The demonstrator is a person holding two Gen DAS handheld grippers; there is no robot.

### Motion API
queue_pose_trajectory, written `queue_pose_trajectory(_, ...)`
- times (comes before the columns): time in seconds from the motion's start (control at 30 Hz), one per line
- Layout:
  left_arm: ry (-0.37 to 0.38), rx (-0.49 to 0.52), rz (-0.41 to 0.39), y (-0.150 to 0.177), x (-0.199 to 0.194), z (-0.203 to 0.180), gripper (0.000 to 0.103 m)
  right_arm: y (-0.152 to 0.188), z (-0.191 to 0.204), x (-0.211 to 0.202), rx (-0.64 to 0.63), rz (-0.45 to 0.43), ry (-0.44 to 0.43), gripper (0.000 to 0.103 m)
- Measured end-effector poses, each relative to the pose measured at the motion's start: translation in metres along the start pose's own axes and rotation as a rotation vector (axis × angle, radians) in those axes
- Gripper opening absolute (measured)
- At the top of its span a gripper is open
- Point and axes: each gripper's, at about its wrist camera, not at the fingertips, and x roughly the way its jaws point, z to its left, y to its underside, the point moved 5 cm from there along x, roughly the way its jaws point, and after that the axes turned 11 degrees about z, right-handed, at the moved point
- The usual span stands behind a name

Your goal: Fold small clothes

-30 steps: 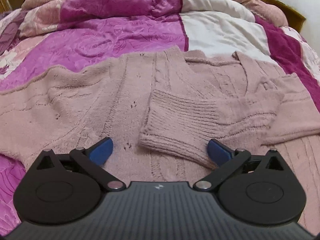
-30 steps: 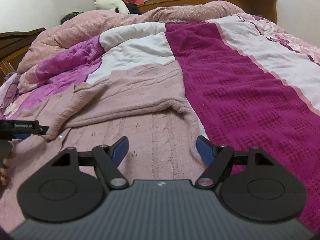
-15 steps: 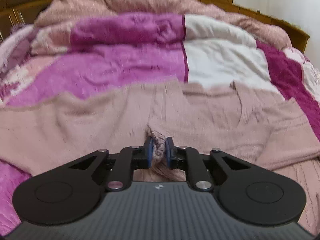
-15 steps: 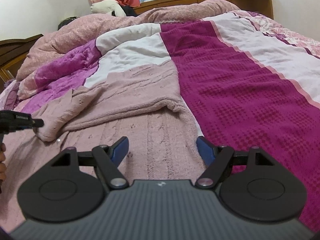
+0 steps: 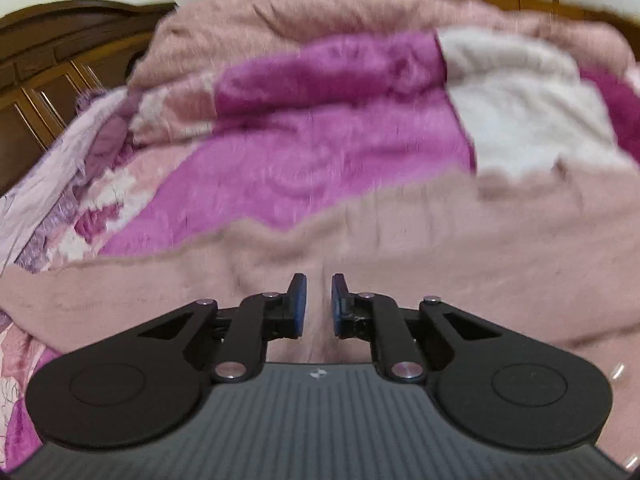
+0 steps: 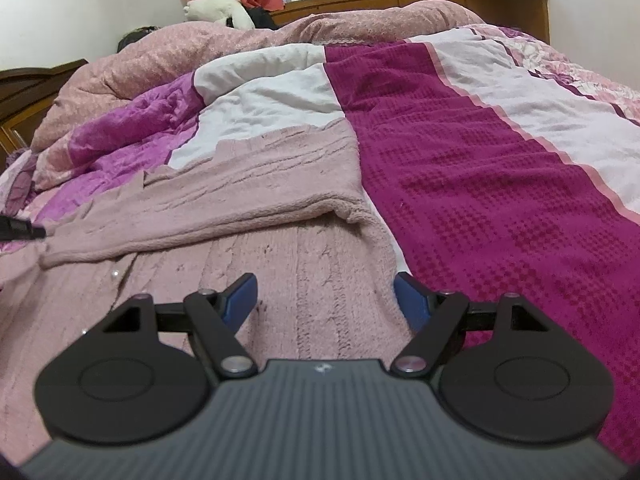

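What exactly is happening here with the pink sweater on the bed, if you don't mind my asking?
A person with a handheld gripper in each hand is folding a pink knit sweater spread on the bed's quilt. The left gripper has just clamped shut on the sweater's sleeve cuff. The right gripper hovers open over the sweater's body near its right edge, holding nothing. One sleeve already lies folded across the chest.

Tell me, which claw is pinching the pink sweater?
The left gripper. Its blue pads are squeezed close together with a fold of the sweater caught between them. The right gripper has its pads spread wide apart over the sweater, gripping nothing.
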Motion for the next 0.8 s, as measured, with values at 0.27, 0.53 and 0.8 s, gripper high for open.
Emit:
queue_pose_trajectory(0.27,0.028,-0.083,0.003,0.016,-0.003,0.023,0.075,-0.006,0.006,-0.004,-0.019,-0.004,0.01,0.078)
queue_pose_trajectory(0.53,-0.031,-0.135,-0.044,0.001,-0.05,0.058,0.099,-0.008,0.02,-0.015,-0.045,-0.011,-0.017,0.077)
queue_pose_trajectory(0.8,-0.063,-0.314,0.022,0.018,-0.059,0.135,0.103,-0.002,0.031,-0.029,-0.061,-0.005,-0.028,0.076)
